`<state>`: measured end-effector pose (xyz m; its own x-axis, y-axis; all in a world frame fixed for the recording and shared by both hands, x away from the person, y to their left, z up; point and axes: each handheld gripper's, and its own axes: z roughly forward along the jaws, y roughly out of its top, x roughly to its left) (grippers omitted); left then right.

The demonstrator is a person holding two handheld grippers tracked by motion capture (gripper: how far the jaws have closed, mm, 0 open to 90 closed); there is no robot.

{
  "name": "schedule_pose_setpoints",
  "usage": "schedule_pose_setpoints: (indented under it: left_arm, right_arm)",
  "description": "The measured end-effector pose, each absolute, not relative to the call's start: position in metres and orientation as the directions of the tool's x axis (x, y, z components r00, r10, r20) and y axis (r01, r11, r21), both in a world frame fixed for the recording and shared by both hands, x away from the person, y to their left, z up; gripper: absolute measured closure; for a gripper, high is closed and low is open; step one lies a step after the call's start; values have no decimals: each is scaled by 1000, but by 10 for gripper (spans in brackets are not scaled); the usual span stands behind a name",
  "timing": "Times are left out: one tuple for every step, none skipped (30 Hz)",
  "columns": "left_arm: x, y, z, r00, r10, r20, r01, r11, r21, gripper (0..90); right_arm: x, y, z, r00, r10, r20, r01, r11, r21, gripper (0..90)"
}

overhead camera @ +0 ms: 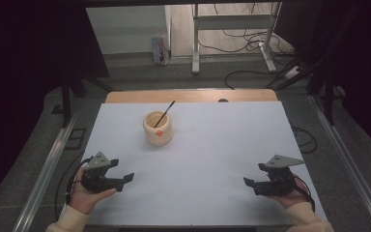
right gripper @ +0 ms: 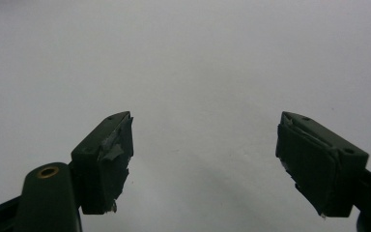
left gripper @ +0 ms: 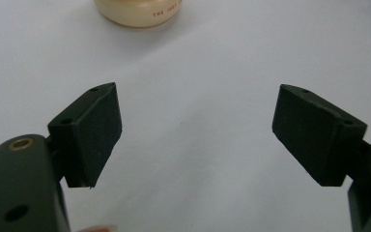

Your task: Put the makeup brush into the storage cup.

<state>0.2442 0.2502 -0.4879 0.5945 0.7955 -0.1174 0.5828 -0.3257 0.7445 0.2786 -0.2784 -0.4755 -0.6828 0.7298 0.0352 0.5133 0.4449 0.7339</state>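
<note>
A: Where's the cream cup?
B: Mid-table, ahead and right of the left gripper, which is nearer. Its black stick leans up-right.
A: Jaws?
B: Both grippers gape empty; the right gripper sits farther off.

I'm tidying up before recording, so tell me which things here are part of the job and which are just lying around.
Part of the job:
cream pot
dark stick standing in it
left gripper, open
right gripper, open

Just lying about:
small carton on the floor beyond the table
loose cables on the floor
</note>
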Motion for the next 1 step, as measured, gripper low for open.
schedule_pose_setpoints:
  left_arm:
    - [244, 250, -488, 595, 795, -115, 581, -328, 745, 183]
  right_arm:
    - [278, -278, -475, -683, 729, 36, 513, 444, 735, 209]
